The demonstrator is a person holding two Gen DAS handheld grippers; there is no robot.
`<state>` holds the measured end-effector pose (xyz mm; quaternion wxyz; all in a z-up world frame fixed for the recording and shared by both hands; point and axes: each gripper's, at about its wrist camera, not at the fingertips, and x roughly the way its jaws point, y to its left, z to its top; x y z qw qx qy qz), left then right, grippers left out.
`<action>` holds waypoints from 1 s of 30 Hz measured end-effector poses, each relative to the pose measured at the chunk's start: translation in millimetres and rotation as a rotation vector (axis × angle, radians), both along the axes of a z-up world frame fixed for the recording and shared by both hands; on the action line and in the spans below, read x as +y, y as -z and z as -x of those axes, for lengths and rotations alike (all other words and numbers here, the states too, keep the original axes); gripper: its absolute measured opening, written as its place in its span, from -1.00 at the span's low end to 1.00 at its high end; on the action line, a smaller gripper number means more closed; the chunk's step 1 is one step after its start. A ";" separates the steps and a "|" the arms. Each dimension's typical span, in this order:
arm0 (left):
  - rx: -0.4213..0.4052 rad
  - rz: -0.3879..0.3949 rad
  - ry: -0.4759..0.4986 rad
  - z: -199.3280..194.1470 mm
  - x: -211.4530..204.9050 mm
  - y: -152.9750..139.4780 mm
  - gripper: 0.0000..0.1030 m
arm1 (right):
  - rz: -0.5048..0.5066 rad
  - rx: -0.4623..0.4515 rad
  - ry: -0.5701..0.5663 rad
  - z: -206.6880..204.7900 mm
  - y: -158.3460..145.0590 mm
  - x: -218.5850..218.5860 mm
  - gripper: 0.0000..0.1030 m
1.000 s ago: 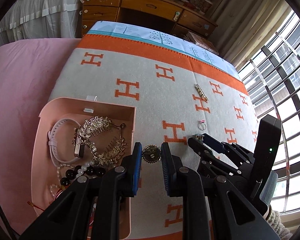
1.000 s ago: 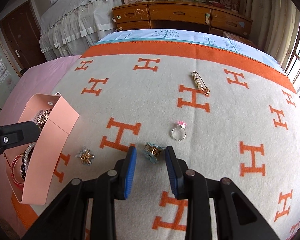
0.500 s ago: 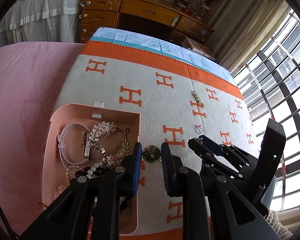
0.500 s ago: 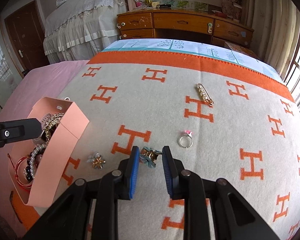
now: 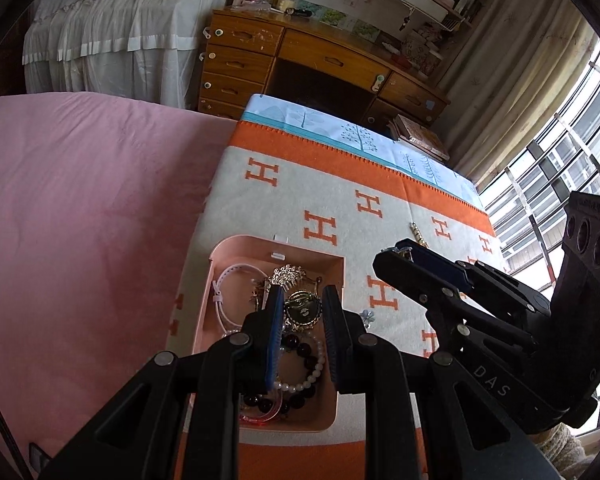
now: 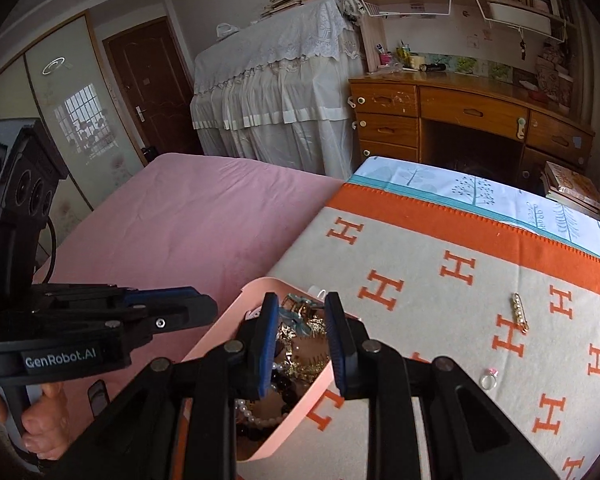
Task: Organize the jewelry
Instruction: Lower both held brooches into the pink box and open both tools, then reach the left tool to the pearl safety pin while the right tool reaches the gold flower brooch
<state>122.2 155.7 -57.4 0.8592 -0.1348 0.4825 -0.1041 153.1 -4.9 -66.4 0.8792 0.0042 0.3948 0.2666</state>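
The left gripper (image 5: 300, 314) hangs over the open pink jewelry box (image 5: 338, 396), its blue-padded fingers (image 5: 275, 322) narrowed and pinching a round gold brooch (image 5: 302, 309) between them. The brooch sits clear of the heap below it, held at the fingertips above the middle of the box.

The right gripper (image 6: 299, 322) is also above the box (image 6: 224, 330), toward its far end. Its fingers (image 6: 269, 334) are drawn close on a small teal and gold hair clip (image 6: 294, 316), which sits high between the pads near the tips. In the left wrist view the same gripper (image 5: 396, 256) reaches in from the right, with a glint of the clip at its tip.

Inside the box lie a white watch strap (image 5: 224, 294), a gold rhinestone hair comb (image 5: 290, 274), a string of dark beads and pearls (image 5: 304, 364) and a red bangle (image 5: 260, 416), all tangled together.

The box rests on a grey and orange H-patterned blanket (image 6: 440, 300) spread on the bed, at its left edge beside the pink sheet (image 6: 204, 216). Still on the blanket are a gold pearl pin (image 6: 519, 312), well apart from the box, a ring with a pink stone (image 6: 489, 378) nearer, and a small flower-shaped piece (image 5: 366, 316) just beside the box's right wall.

A hand (image 6: 40, 424) grips the left tool's handle at the lower left of the right wrist view.
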 end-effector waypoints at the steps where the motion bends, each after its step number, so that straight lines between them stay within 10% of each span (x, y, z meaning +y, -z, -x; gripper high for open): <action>1: 0.016 0.005 0.002 0.5 2.5 5.0 -0.67 | 0.001 0.015 -0.006 -4.2 3.8 4.6 -0.54; 13: 0.184 -0.004 0.006 1.9 15.4 69.7 -0.66 | 0.048 0.274 -0.131 5.8 65.0 31.1 -0.53; 23: 0.142 -0.053 -0.014 8.0 12.1 58.2 0.05 | 0.065 0.230 -0.131 26.1 53.7 23.5 -0.42; 30: 0.094 -0.087 -0.013 16.0 3.1 41.6 0.10 | 0.050 0.172 -0.091 33.8 34.9 4.7 -0.42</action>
